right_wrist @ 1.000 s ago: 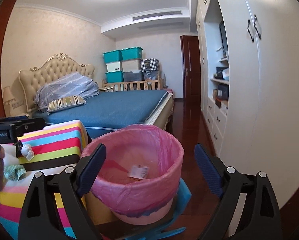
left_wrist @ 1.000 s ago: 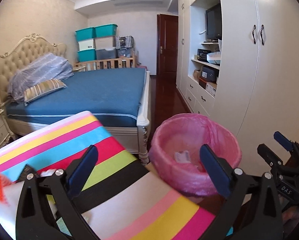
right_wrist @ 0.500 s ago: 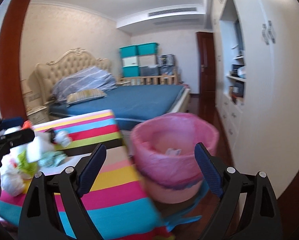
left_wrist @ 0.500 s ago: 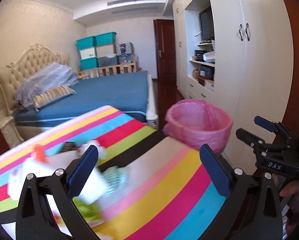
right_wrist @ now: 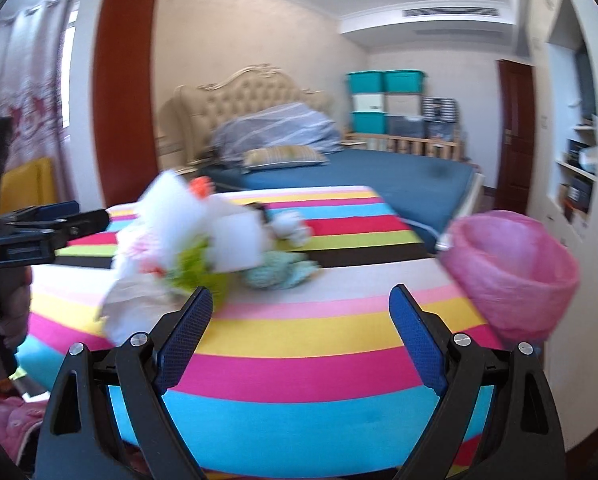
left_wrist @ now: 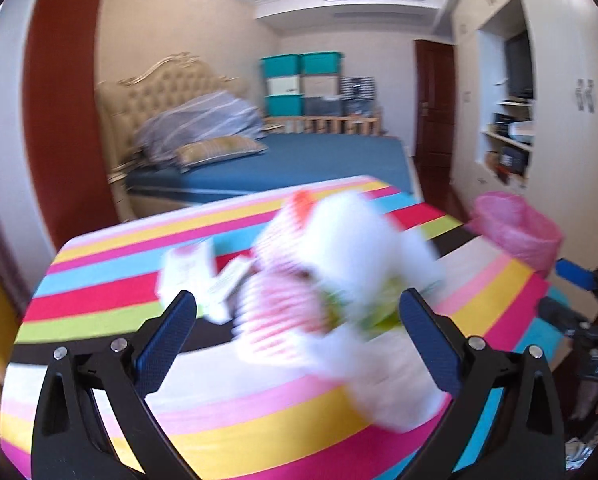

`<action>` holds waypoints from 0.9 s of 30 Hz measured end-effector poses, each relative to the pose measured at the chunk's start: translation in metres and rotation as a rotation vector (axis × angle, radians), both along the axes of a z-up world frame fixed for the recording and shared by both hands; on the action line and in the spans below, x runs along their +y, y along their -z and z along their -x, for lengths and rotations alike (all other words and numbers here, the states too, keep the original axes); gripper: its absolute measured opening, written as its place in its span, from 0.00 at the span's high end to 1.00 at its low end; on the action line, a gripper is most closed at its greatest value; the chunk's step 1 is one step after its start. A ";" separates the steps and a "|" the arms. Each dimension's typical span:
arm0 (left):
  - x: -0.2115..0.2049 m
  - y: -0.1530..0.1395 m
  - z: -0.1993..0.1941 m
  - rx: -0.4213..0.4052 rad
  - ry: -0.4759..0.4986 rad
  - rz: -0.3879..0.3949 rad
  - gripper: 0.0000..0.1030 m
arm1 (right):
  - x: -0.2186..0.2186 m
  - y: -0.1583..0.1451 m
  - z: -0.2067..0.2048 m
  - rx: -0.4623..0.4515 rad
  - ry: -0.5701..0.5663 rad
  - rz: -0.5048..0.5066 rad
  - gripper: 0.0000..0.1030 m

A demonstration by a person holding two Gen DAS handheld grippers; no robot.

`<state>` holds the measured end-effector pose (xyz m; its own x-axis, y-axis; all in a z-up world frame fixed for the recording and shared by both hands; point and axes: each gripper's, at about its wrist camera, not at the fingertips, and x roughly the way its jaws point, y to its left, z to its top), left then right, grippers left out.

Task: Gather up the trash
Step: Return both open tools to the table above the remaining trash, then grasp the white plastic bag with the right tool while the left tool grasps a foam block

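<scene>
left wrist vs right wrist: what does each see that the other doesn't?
Left wrist only: the right gripper at the right edge, and the TV in the wall unit. Right wrist only: the left gripper at the left edge, curtains, a teal wad. Both: the blurred trash pile on the striped table, the pink bin, the bed.

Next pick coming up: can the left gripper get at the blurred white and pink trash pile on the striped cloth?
Probably yes. The left gripper has its jaws open with the trash pile directly ahead, nothing between.
</scene>
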<state>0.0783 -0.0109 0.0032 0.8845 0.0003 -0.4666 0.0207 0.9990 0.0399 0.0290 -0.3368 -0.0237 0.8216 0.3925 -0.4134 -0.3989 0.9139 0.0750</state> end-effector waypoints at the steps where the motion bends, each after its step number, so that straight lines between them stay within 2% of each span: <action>1: 0.011 0.006 0.004 0.010 -0.023 -0.002 0.05 | 0.008 0.001 0.003 0.007 -0.027 0.005 0.18; 8: 0.067 0.027 0.011 0.051 -0.163 0.014 0.05 | 0.069 0.012 0.013 0.039 -0.173 0.072 0.18; 11: 0.080 0.031 0.015 0.052 -0.179 0.040 0.05 | 0.088 0.014 0.017 0.034 -0.212 0.107 0.18; 21: 0.065 0.041 0.020 0.056 -0.162 0.005 0.05 | 0.124 0.031 -0.002 0.084 -0.223 0.179 0.18; 26: 0.057 0.044 0.023 0.057 -0.155 -0.020 0.04 | 0.118 0.040 -0.013 0.108 -0.212 0.174 0.18; 27: 0.056 0.045 0.024 0.061 -0.150 -0.022 0.04 | 0.114 0.041 -0.014 0.106 -0.212 0.164 0.26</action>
